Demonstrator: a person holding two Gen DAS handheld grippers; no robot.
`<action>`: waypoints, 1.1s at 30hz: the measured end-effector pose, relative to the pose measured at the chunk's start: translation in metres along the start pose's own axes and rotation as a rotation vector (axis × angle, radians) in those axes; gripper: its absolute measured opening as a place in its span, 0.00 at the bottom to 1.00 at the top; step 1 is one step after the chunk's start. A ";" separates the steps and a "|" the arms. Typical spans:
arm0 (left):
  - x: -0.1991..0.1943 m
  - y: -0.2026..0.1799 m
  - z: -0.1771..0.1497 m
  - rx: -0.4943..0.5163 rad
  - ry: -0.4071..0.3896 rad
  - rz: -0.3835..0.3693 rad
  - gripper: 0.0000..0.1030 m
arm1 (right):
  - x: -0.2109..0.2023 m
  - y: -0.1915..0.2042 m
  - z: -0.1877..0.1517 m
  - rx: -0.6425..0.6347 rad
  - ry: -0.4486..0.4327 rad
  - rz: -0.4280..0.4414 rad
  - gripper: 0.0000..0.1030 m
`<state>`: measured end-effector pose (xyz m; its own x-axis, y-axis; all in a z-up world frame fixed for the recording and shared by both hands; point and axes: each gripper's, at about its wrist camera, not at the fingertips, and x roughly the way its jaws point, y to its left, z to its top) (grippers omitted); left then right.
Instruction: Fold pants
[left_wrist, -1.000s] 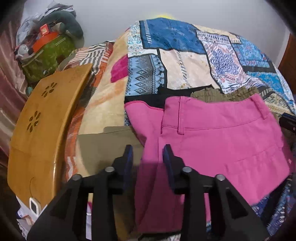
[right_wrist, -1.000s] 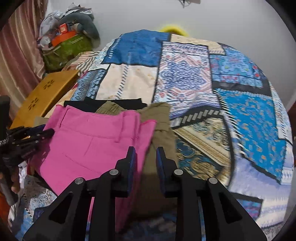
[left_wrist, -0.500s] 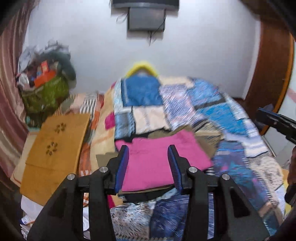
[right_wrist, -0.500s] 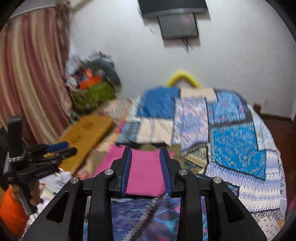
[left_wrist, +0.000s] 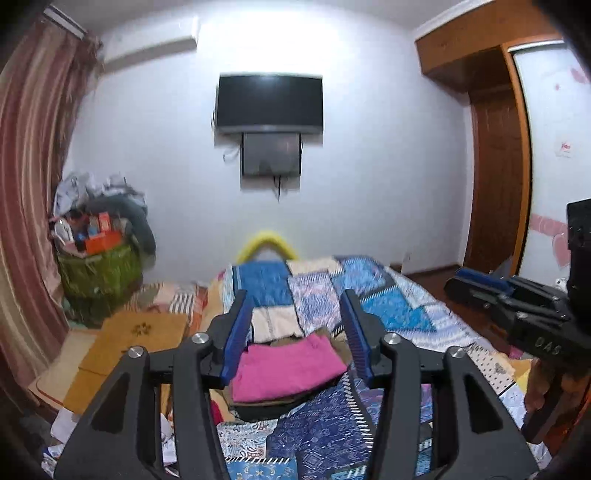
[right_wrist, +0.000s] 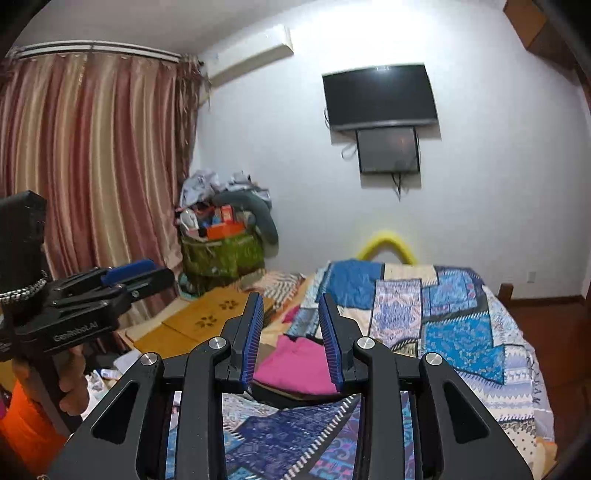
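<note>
Folded pink pants (left_wrist: 288, 363) lie on top of a stack of folded olive and black garments on the patchwork bedspread (left_wrist: 388, 306). They also show in the right wrist view (right_wrist: 295, 363). My left gripper (left_wrist: 295, 310) is open and empty, held well back and above the bed. My right gripper (right_wrist: 291, 314) is open and empty, also held back from the stack. The right gripper shows side-on at the right of the left wrist view (left_wrist: 491, 288). The left gripper shows at the left of the right wrist view (right_wrist: 122, 277).
A wooden board (right_wrist: 207, 317) lies left of the bed. A green bag piled with clutter (right_wrist: 221, 240) stands in the corner by the curtain (right_wrist: 92, 166). A television (left_wrist: 269, 101) hangs on the far wall. A wooden door (left_wrist: 495, 177) is at the right.
Both grippers have pulled far back and up from the pink pants, so the whole room is in view. The jaws of both have opened wider.
</note>
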<state>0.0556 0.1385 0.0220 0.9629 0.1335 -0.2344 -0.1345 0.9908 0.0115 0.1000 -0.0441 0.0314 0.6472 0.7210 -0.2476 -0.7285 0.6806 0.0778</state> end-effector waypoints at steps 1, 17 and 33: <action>-0.011 -0.002 0.000 0.000 -0.019 0.005 0.55 | -0.007 0.004 0.000 -0.006 -0.011 -0.006 0.30; -0.062 0.000 -0.015 -0.063 -0.098 0.076 1.00 | -0.049 0.022 -0.008 0.027 -0.131 -0.106 1.00; -0.063 -0.006 -0.026 -0.049 -0.078 0.075 1.00 | -0.061 0.028 -0.015 0.017 -0.126 -0.122 1.00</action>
<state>-0.0100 0.1240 0.0118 0.9647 0.2102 -0.1584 -0.2162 0.9761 -0.0216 0.0368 -0.0705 0.0345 0.7544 0.6427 -0.1332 -0.6395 0.7655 0.0715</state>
